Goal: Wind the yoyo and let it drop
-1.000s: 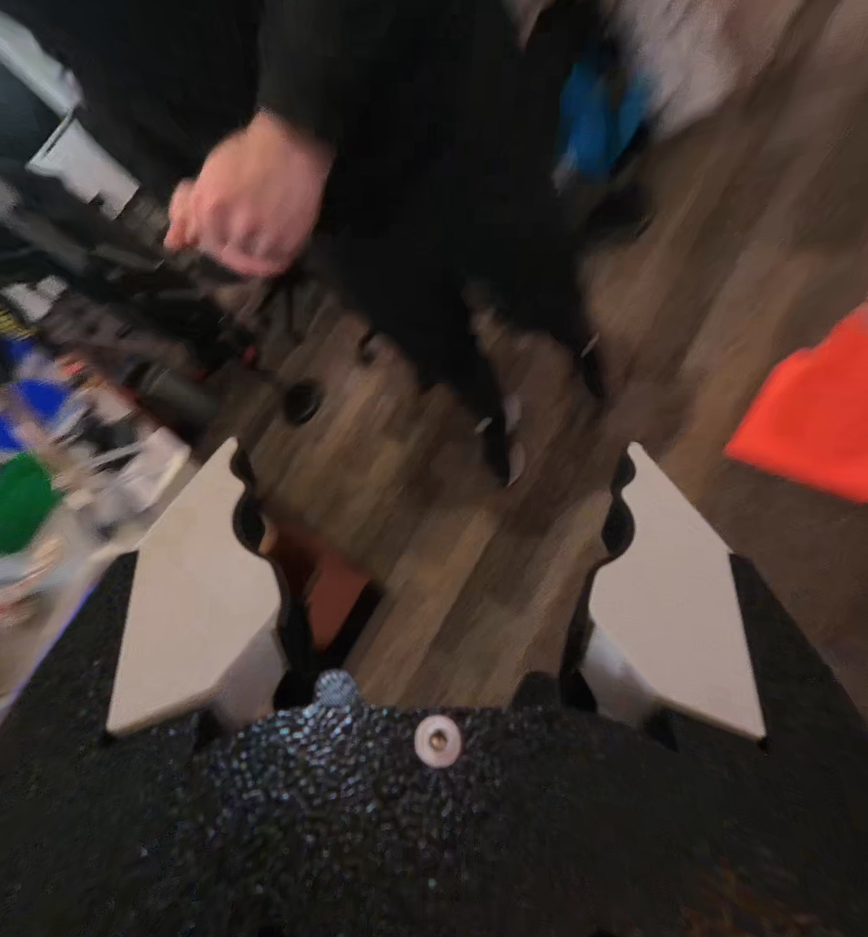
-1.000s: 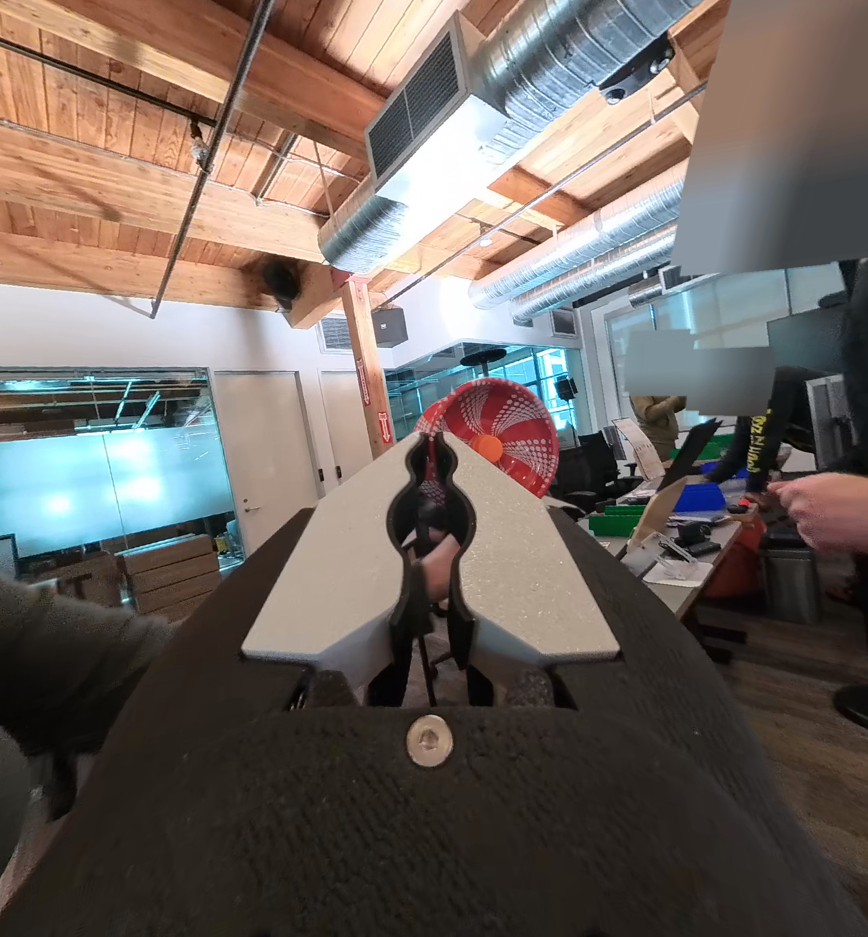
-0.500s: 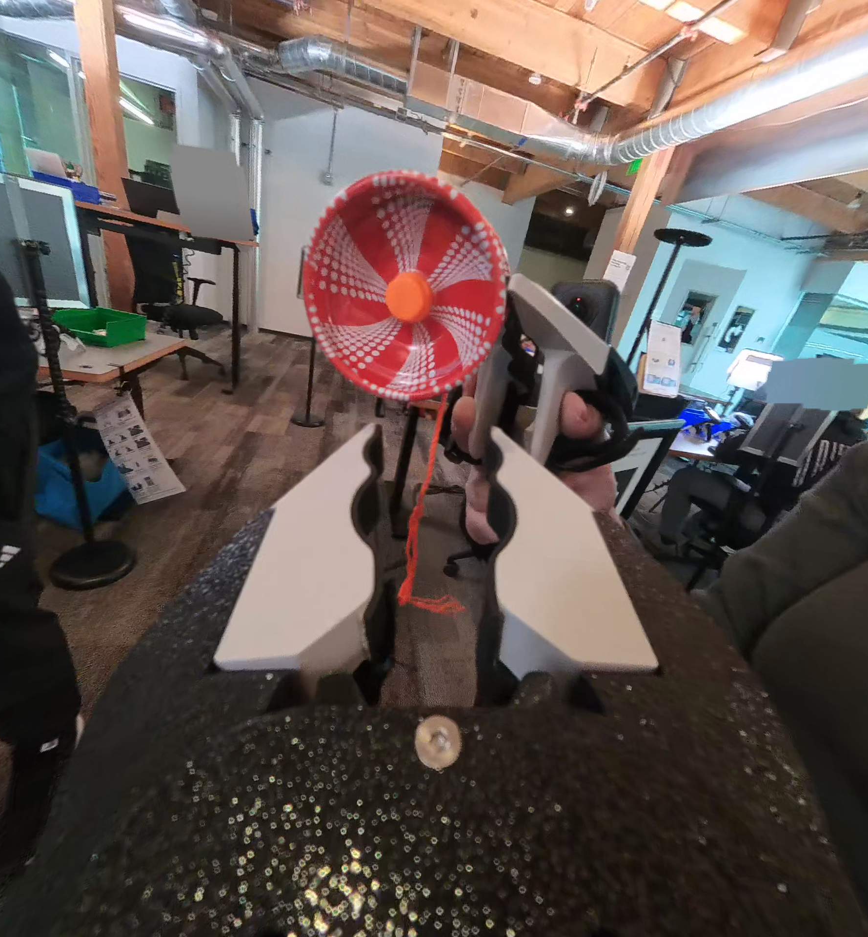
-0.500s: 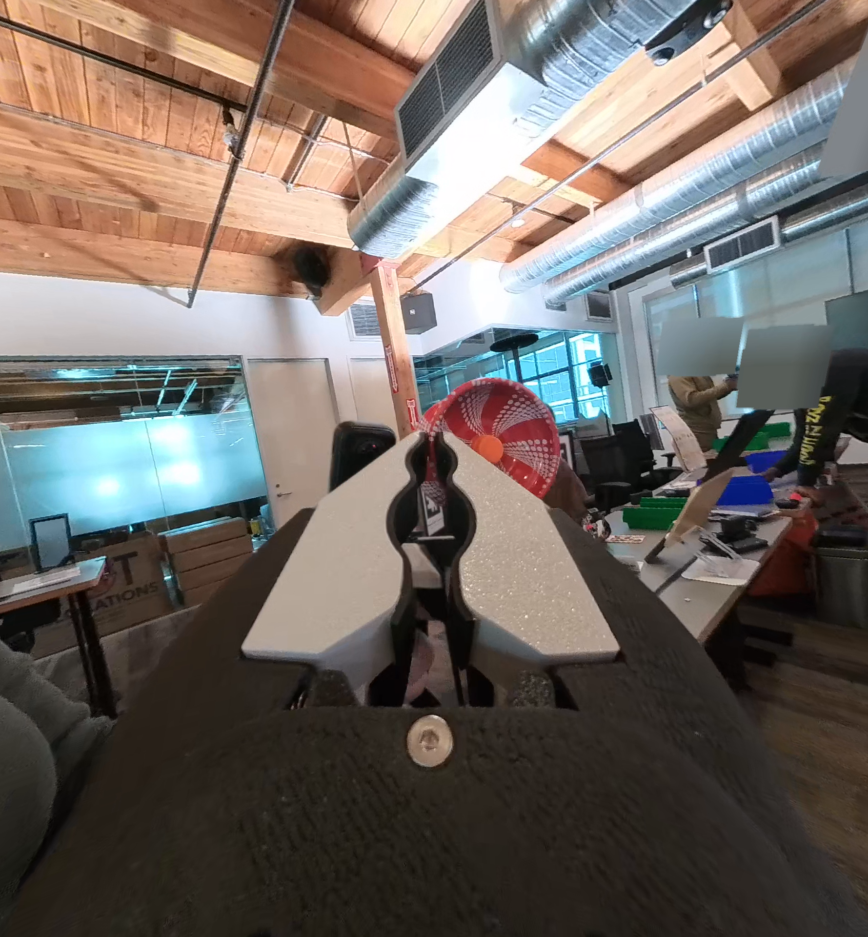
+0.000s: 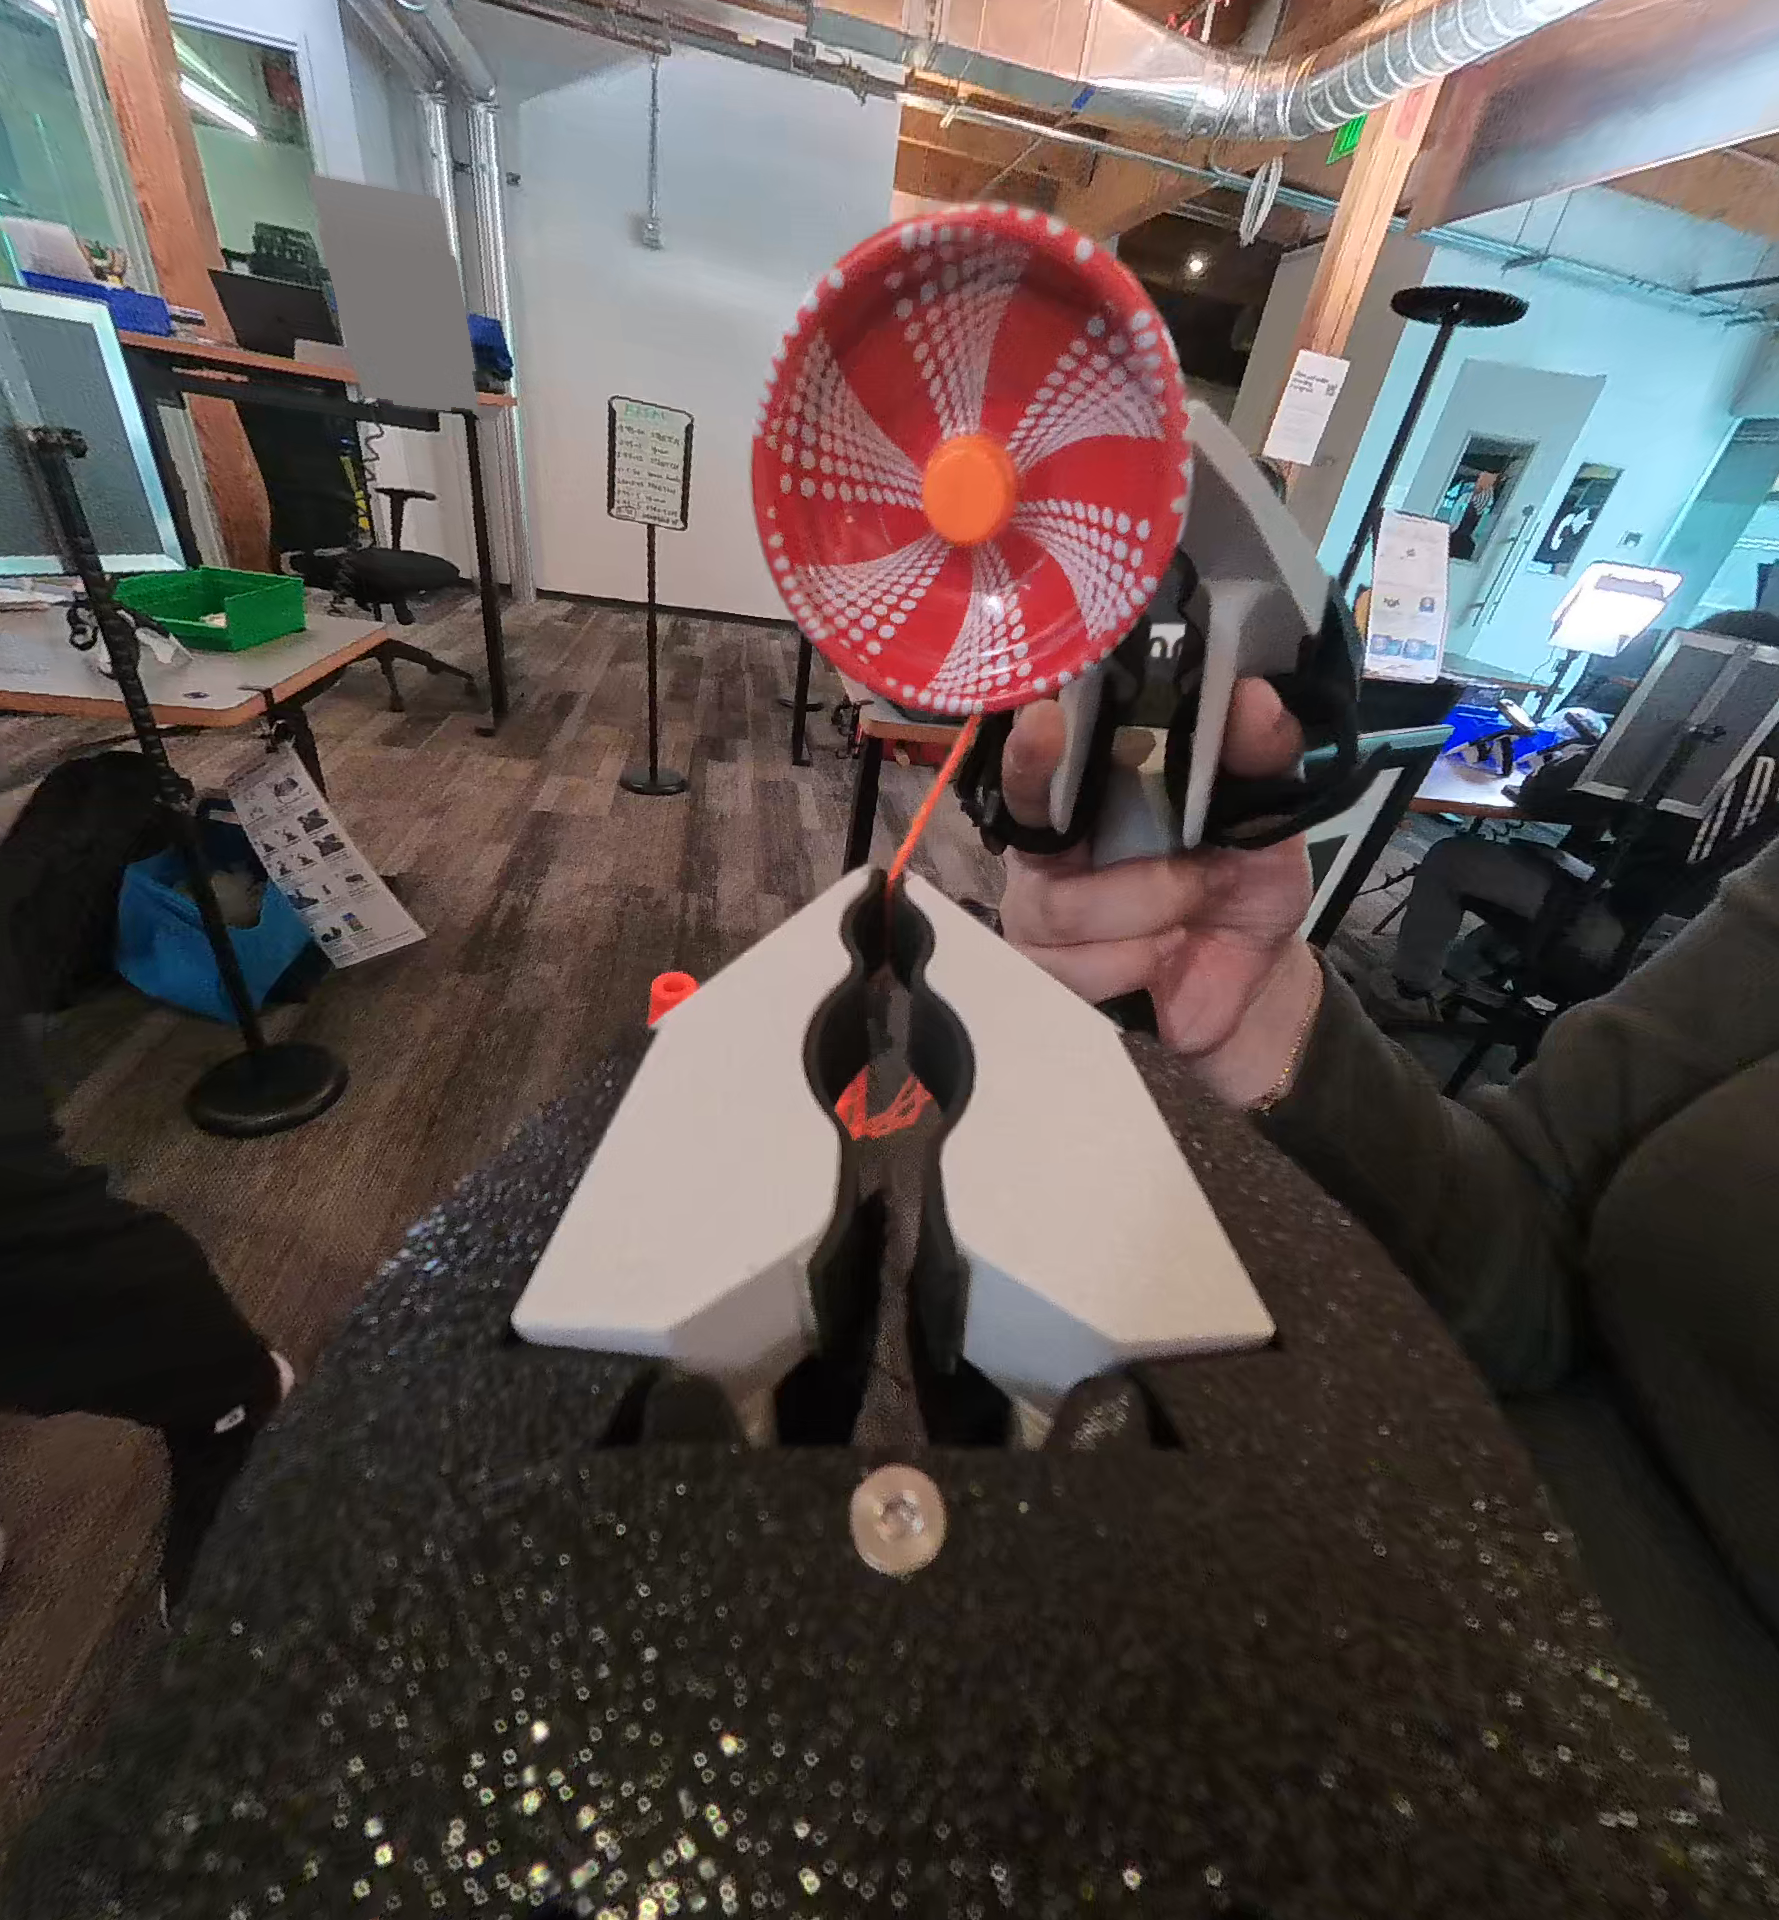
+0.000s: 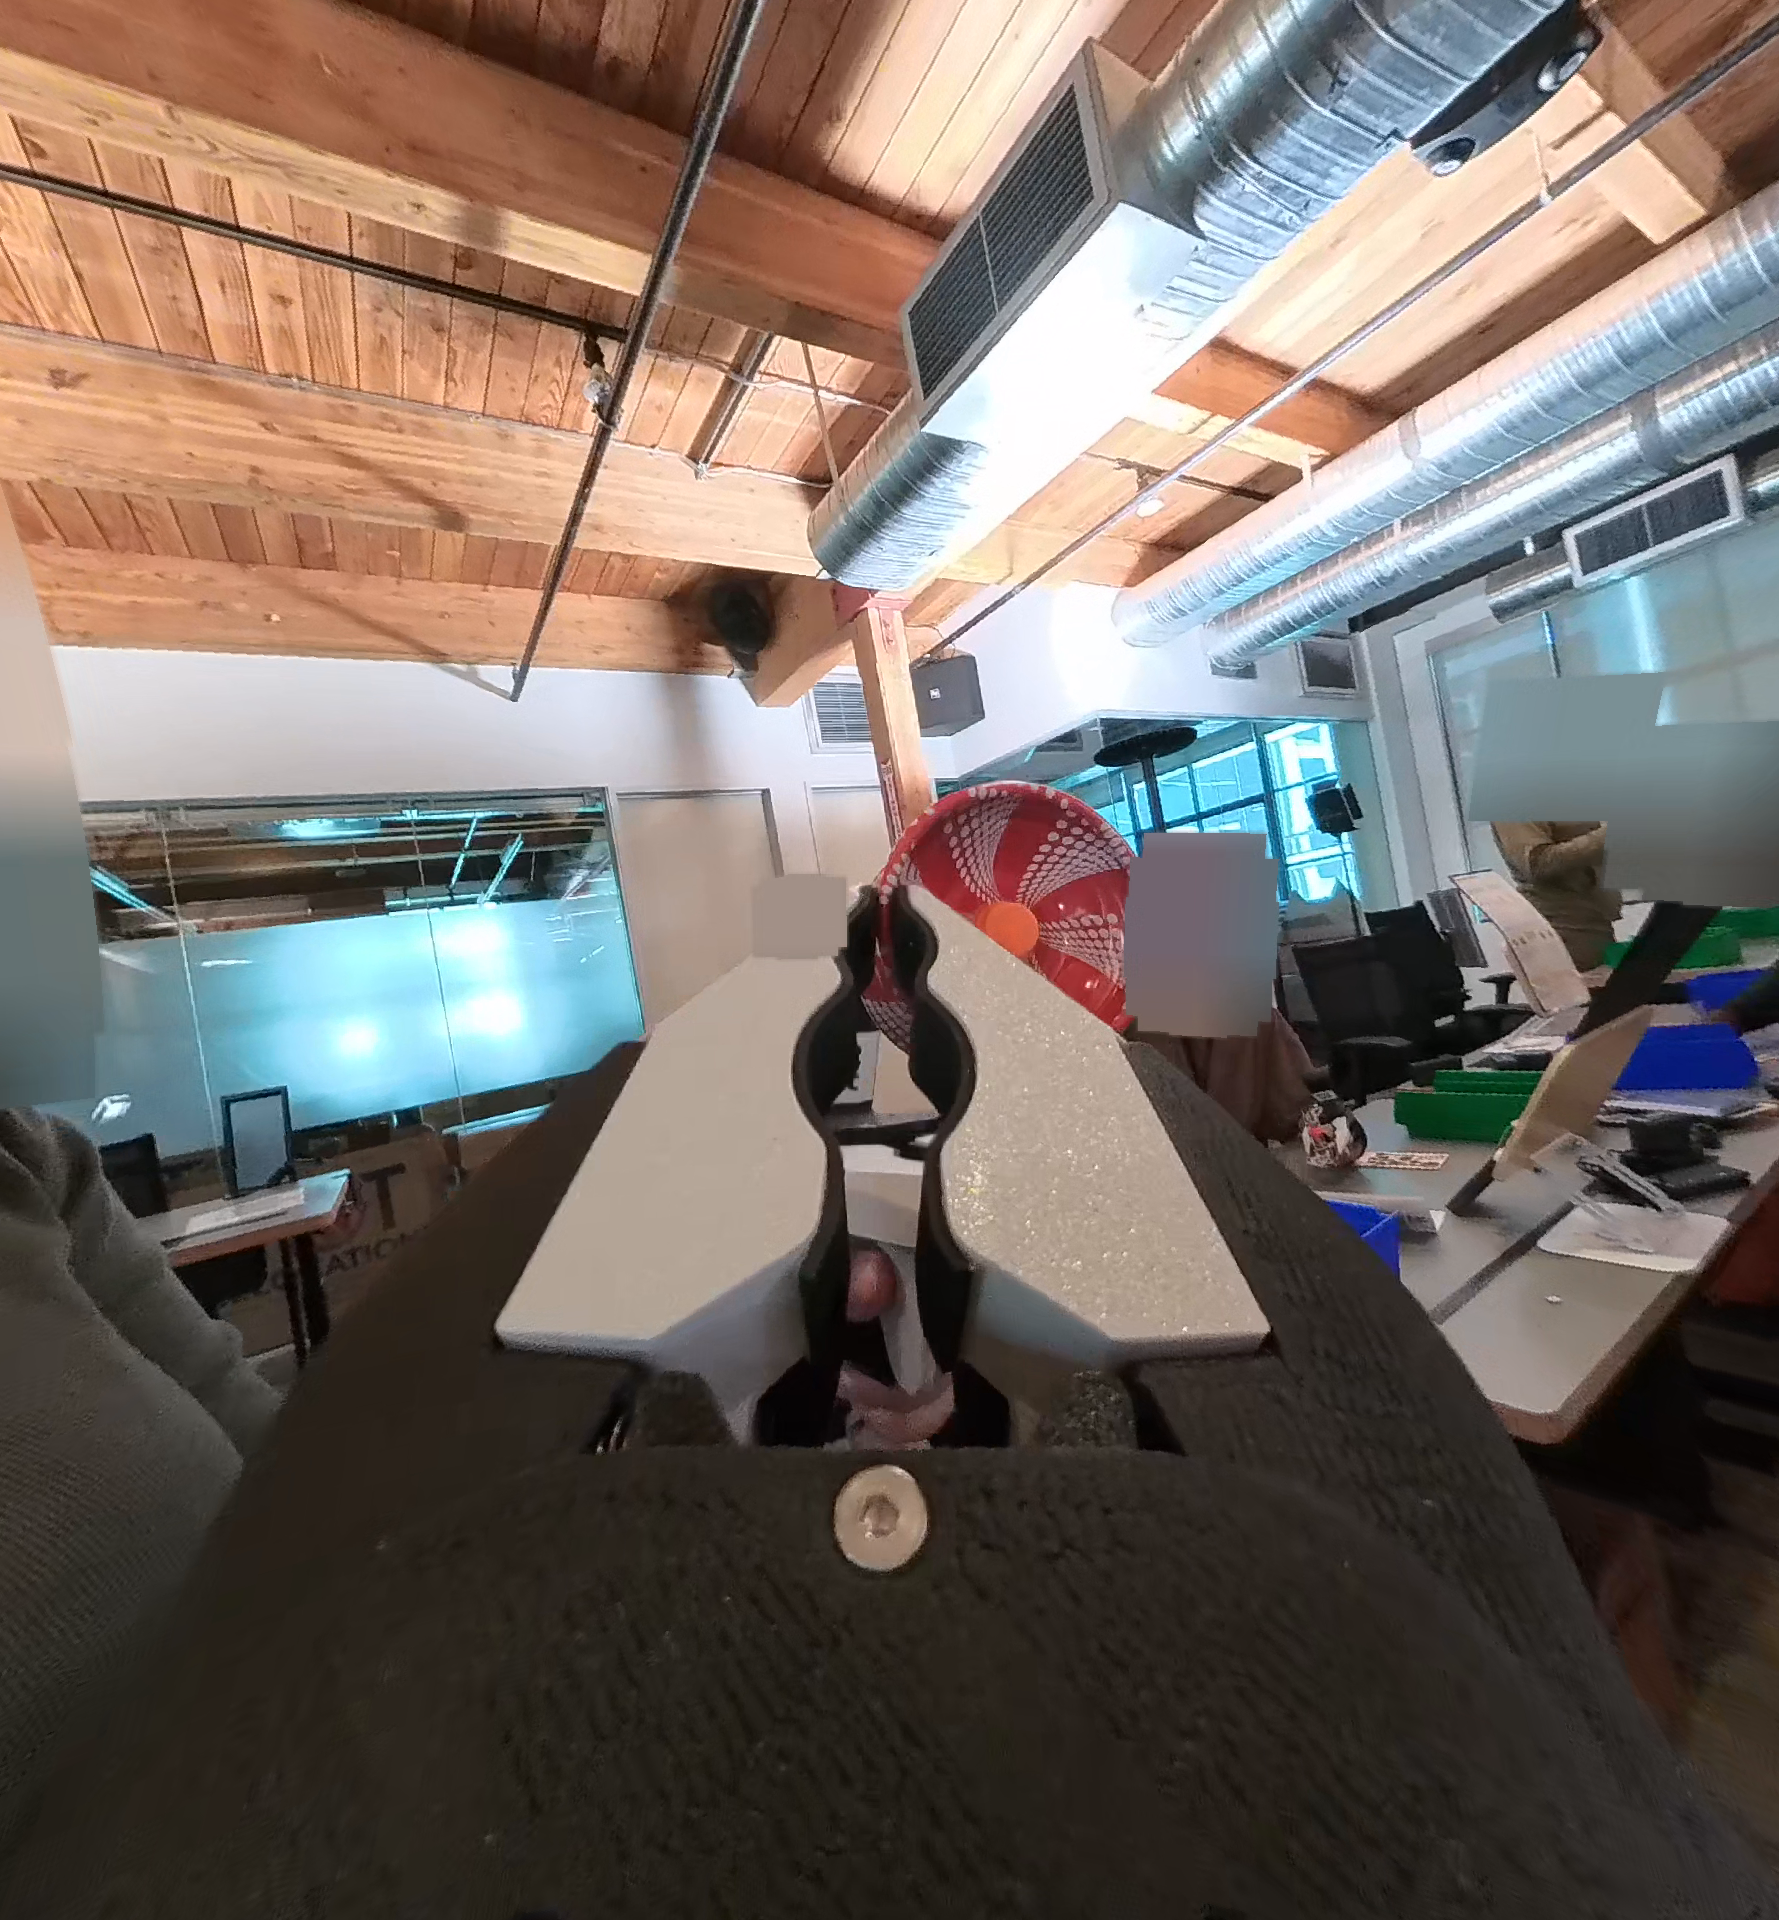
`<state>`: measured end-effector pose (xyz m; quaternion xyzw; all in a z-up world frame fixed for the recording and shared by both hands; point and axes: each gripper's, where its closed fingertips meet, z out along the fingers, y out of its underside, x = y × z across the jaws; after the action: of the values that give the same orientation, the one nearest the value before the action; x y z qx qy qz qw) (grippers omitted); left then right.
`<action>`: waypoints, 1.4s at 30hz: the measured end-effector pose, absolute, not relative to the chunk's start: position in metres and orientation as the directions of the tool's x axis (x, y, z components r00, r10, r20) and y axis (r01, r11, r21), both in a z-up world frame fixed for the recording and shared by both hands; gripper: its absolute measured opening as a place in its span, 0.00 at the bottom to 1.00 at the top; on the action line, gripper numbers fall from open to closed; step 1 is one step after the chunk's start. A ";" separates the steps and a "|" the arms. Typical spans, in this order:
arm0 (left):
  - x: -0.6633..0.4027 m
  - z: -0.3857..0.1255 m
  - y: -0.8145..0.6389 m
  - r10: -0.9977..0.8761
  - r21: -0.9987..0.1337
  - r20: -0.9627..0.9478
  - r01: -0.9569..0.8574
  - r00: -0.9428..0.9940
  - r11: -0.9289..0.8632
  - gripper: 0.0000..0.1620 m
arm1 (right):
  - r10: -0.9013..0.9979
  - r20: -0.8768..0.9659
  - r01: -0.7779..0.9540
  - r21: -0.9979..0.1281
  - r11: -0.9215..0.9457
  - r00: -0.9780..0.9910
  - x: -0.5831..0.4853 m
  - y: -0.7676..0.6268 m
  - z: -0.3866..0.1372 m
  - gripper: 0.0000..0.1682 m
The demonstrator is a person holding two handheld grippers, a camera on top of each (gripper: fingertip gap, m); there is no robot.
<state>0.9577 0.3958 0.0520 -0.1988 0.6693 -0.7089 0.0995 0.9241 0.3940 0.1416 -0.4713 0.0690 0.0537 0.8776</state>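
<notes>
Both tongs are pinched nearly together. Left tongs (image 5: 890,894) grip the orange string (image 5: 932,795) at their tips, with a frayed tangle of it showing in the round gap farther back between the white fingers (image 5: 719,1174). From the tips the string runs taut, up and to the right, to the lower edge of the yoyo (image 5: 968,468).

That yoyo is a red dish with white dotted swirls and an orange hub, held in the air above and beyond the left tongs, its open face turned toward the left wrist camera. Right tongs (image 6: 890,904) clamp it at its middle; from the right wrist view one red half (image 6: 1010,914) sticks out past the tips on the right side, and a sliver of red shows on the left. In the left wrist view the right tongs (image 5: 1186,540) appear behind the yoyo, held by a hand (image 5: 1165,894) in a grey-green sleeve (image 5: 1591,1143).

Below is a wood floor (image 5: 552,883), with a tabletop (image 5: 189,675) carrying a green bin (image 5: 210,608) on the left, and a black stand (image 5: 261,1081) nearby.
</notes>
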 end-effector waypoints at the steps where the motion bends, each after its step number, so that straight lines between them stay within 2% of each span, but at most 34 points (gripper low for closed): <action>1: 0.957 0.053 0.397 -0.397 -0.986 0.162 -0.136 -0.903 -0.093 0.00 | 0.026 -0.160 -0.148 -0.825 0.546 0.987 0.923 0.395 0.141 0.00; 4: 0.949 0.061 0.402 -0.339 -0.975 0.211 -0.172 -0.917 -0.143 0.01 | -0.009 -0.138 -0.113 -0.845 0.523 0.990 0.925 0.392 0.138 0.00; 5: 0.949 0.066 0.406 -0.344 -0.970 0.221 -0.169 -0.913 -0.174 0.25 | 0.000 -0.144 -0.123 -0.846 0.519 0.990 0.926 0.390 0.138 0.00; 6: 0.947 0.070 0.411 -0.337 -0.972 0.195 -0.137 -0.921 -0.189 0.32 | 0.027 -0.159 -0.150 -0.844 0.516 0.987 0.925 0.389 0.137 0.00; 10: 0.927 0.100 0.440 -0.255 -0.953 0.090 -0.008 -0.963 -0.304 0.44 | 0.222 -0.242 -0.320 -0.833 0.451 0.944 0.920 0.389 0.130 0.00; 13: 0.919 0.104 0.433 -0.150 -0.970 0.075 -0.037 -0.986 -0.239 0.53 | 0.428 -0.309 -0.465 -0.821 0.330 0.849 0.903 0.396 0.122 0.00; 15: 0.910 0.103 0.424 0.022 -0.970 0.143 -0.144 -0.989 -0.197 0.47 | 0.544 -0.338 -0.539 -0.801 0.262 0.768 0.891 0.400 0.121 0.00; 17: 0.897 0.102 0.421 0.184 -0.958 0.208 -0.238 -0.961 -0.160 0.40 | 0.578 -0.365 -0.569 -0.794 0.217 0.730 0.887 0.407 0.117 0.00; 19: 0.892 0.099 0.418 0.254 -0.952 0.232 -0.273 -0.939 -0.138 0.30 | 0.566 -0.382 -0.569 -0.799 0.194 0.730 0.889 0.415 0.112 0.00; 21: 0.887 0.099 0.417 0.290 -0.953 0.216 -0.266 -0.932 -0.147 0.26 | 0.573 -0.380 -0.570 -0.799 0.191 0.726 0.890 0.417 0.112 0.00; 23: 0.890 0.099 0.421 0.263 -0.958 0.173 -0.224 -0.949 -0.179 0.22 | 0.528 -0.368 -0.545 -0.806 0.229 0.766 0.896 0.420 0.112 0.01; 25: 0.908 0.101 0.429 0.128 -0.954 0.148 -0.176 -0.981 -0.244 0.21 | 0.360 -0.351 -0.474 -0.807 0.353 0.864 0.915 0.422 0.114 0.04; 27: 0.923 0.116 0.443 0.039 -0.919 0.152 -0.156 -0.988 -0.361 0.21 | 0.166 -0.282 -0.327 -0.831 0.450 0.945 0.934 0.417 0.115 0.16; 30: 0.942 0.125 0.461 -0.107 -0.895 0.157 -0.095 -0.982 -0.437 0.21 | -0.102 -0.146 -0.097 -0.918 0.384 0.984 0.947 0.425 0.099 0.21; 34: 0.956 0.125 0.470 -0.187 -0.892 0.178 -0.079 -0.966 -0.445 0.21 | -0.343 -0.018 0.075 -0.964 0.255 0.939 0.959 0.450 0.083 0.21; 38: 0.963 0.123 0.474 -0.228 -0.895 0.189 -0.072 -0.955 -0.440 0.21 | -0.417 0.052 0.133 -0.977 0.166 0.907 0.960 0.480 0.071 0.19; 41: 0.967 0.120 0.475 -0.253 -0.896 0.201 -0.073 -0.946 -0.438 0.21 | -0.480 0.079 0.172 -0.973 0.153 0.874 0.966 0.484 0.070 0.12; 42: 0.968 0.119 0.476 -0.261 -0.898 0.204 -0.074 -0.944 -0.434 0.21 | -0.483 0.084 0.175 -0.973 0.148 0.872 0.967 0.485 0.070 0.07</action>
<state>0.9681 0.4758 0.1186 -0.1583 0.5288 -0.8320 0.0563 0.9665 0.4851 0.0705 -0.6144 0.1250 -0.2201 0.7473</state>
